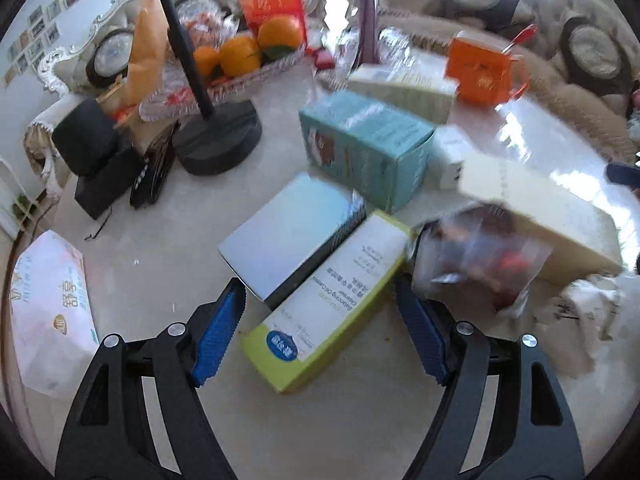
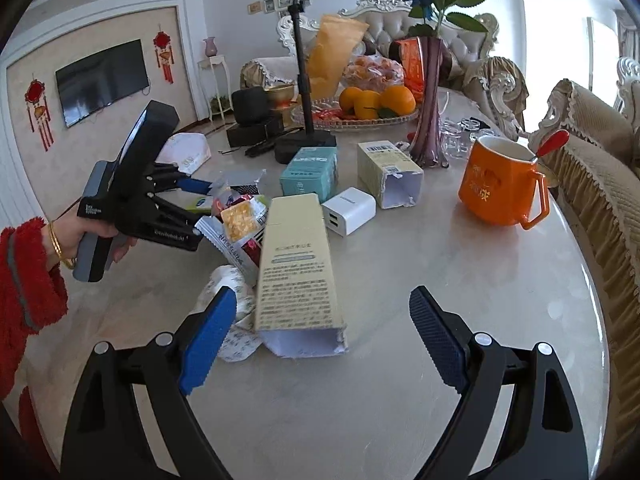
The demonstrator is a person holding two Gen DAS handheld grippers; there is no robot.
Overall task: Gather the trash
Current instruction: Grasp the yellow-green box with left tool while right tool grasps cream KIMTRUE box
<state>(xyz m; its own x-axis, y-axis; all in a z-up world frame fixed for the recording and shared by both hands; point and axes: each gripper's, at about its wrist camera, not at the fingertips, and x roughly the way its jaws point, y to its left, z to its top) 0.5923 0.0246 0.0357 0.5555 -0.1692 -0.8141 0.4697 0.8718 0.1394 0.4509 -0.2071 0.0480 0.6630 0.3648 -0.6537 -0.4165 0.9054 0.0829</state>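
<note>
I am going after the litter heaped in the middle of the marble table (image 2: 400, 380): a yellow-green cleanser carton (image 1: 324, 308) is lying flat and slanted between the blue pads of my left gripper (image 1: 320, 336), whose jaws are standing wide and closing on nothing yet, and I judge I am lining them up across its narrow sides so it can be pinched without crushing. A silver-topped box (image 1: 288, 236) is lying just to the left of it, touching its long edge, and a teal carton (image 1: 368, 148) is sitting farther back. To the right, a clear snack wrapper (image 1: 480, 256) is blurring in the left wrist view; I cannot tell whether anything is holding it. My right gripper (image 2: 320, 340) is also gaping, empty, hovering over the near torn end of a tall cream carton (image 2: 296, 272), with a crumpled printed wrapper (image 2: 236, 320) beside its left pad. Farther off, a white USB charger (image 2: 349, 211), an orange mug (image 2: 500, 188) with a red spoon, a purple vase (image 2: 428, 120) and a tray of oranges (image 2: 360, 116) look like keepers, so I am staying well clear of them.
</note>
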